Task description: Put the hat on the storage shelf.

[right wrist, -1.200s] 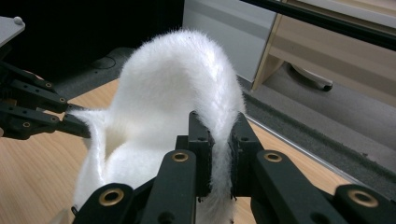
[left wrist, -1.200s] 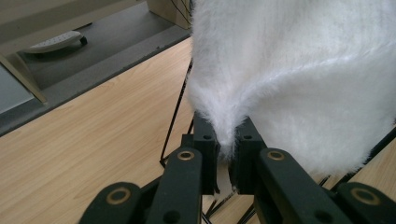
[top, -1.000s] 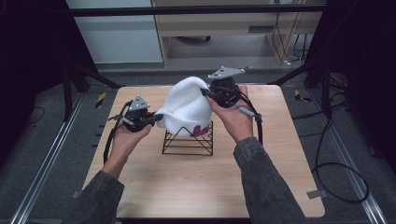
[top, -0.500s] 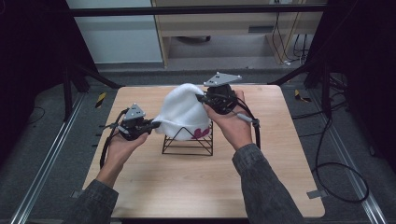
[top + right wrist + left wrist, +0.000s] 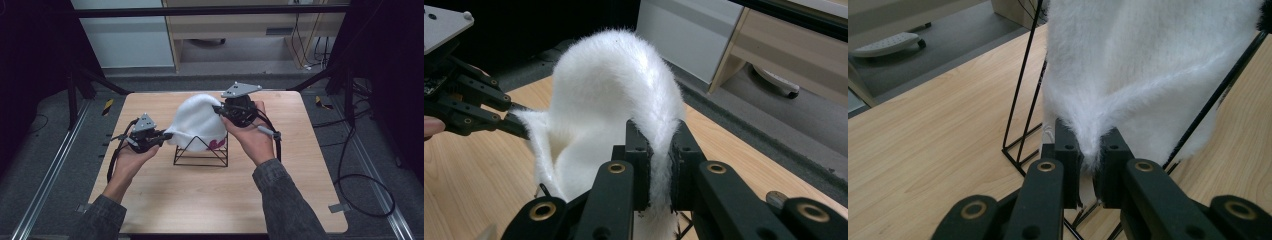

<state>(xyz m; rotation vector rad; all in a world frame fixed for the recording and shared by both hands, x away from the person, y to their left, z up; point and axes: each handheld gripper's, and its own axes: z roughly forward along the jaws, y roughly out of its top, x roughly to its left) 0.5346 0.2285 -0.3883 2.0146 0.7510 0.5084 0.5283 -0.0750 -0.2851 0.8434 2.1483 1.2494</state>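
A fluffy white towel (image 5: 196, 122) with a small pink mark at its lower right drapes over a black wire rack (image 5: 201, 152) in the middle of the wooden table (image 5: 165, 195). My left gripper (image 5: 164, 139) is shut on the towel's lower left corner, at the rack's left side. In the left gripper view the pads (image 5: 1069, 155) pinch a tuft of the white towel (image 5: 1143, 75). My right gripper (image 5: 220, 110) is shut on the towel's upper right edge, above the rack. The right gripper view has the towel (image 5: 614, 110) arching up from between its jaws, with the left gripper (image 5: 521, 127) at the far corner.
The rack stands near the table's centre with bare wood around it. Metal rails run along both sides of the table. Behind the table stands a light cabinet (image 5: 250, 20), and cables (image 5: 360, 185) lie on the floor to the right.
Both hands have moved slightly left and down with the towel, and the left gripper has pulled its corner out to the left of the rack.
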